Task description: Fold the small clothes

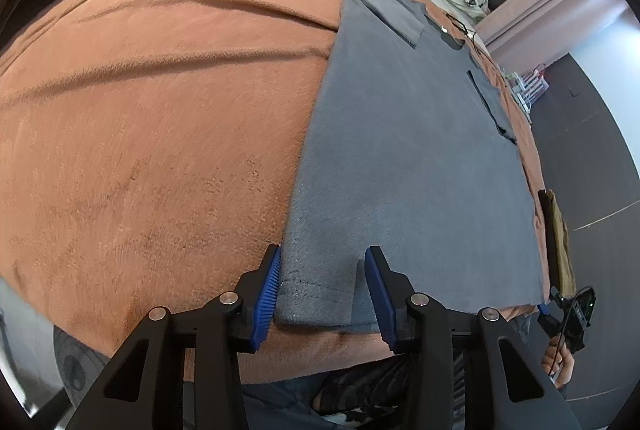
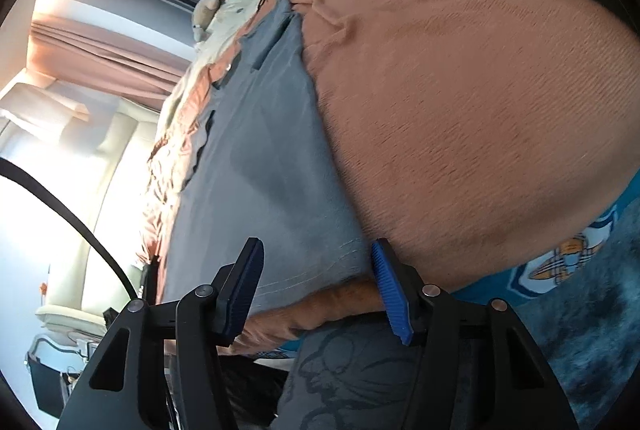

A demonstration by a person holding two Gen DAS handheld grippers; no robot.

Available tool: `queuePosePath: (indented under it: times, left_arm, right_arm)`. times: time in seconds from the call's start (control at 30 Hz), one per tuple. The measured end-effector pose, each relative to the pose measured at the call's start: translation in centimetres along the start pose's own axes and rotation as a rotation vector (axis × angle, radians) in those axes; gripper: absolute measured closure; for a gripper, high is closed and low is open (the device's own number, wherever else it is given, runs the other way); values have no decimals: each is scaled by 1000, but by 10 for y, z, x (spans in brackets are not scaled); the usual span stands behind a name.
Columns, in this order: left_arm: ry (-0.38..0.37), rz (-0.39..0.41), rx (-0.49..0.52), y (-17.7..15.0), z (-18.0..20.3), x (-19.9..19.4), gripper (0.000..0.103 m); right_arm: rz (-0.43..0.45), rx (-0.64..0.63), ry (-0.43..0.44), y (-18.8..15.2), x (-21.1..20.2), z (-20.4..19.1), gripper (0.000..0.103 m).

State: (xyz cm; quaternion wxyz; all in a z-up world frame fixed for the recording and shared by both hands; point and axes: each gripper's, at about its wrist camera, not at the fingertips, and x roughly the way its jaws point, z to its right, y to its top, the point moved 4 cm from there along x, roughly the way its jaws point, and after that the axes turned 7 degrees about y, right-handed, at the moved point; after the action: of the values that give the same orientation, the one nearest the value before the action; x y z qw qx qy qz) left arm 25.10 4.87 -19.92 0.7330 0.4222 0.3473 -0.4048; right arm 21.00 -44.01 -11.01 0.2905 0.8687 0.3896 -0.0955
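Your left gripper [image 1: 322, 290] is straddling the near hem corner of the flat grey fleece T-shirt [image 1: 408, 158], its blue pads not visibly clamping yet. Your right gripper [image 2: 316, 282] is standing unclenched over the hem's other corner. The shirt is lying spread on the rust-orange plush blanket [image 1: 160, 110], sleeves already turned in, so I judge the lengthwise fold is remaining. The cloth is looking smooth, matte, barely wrinkled.
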Motion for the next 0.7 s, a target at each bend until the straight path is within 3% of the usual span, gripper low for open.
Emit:
queuePosePath:
  times: [0.07, 0.27, 0.37, 0.43, 0.47, 0.5, 0.53, 0.7]
  left_arm:
    - [0, -1, 0, 0, -1, 1, 59]
    - [29, 9, -16, -1, -6, -1, 69]
    - [23, 14, -17, -7, -9, -3, 70]
    - [32, 22, -24, -7, -11, -3, 90]
    - [36, 22, -34, -7, -13, -2, 94]
    - [22, 23, -49, -7, -14, -3, 96]
    - [19, 29, -55, -8, -14, -6, 96]
    - [-8, 103, -45, -6, -8, -31, 97]
  right_arm:
    - [11, 9, 1, 2, 2, 5, 50]
    - [36, 21, -40, 2, 7, 3, 70]
    - [39, 16, -40, -4, 6, -2, 70]
    - [33, 10, -54, -5, 10, -6, 75]
    - [32, 7, -62, -5, 11, -7, 84]
    - [33, 3, -60, -4, 10, -9, 94]
    - [37, -1, -53, -3, 8, -11, 97]
    - [83, -105, -37, -3, -8, -40, 100]
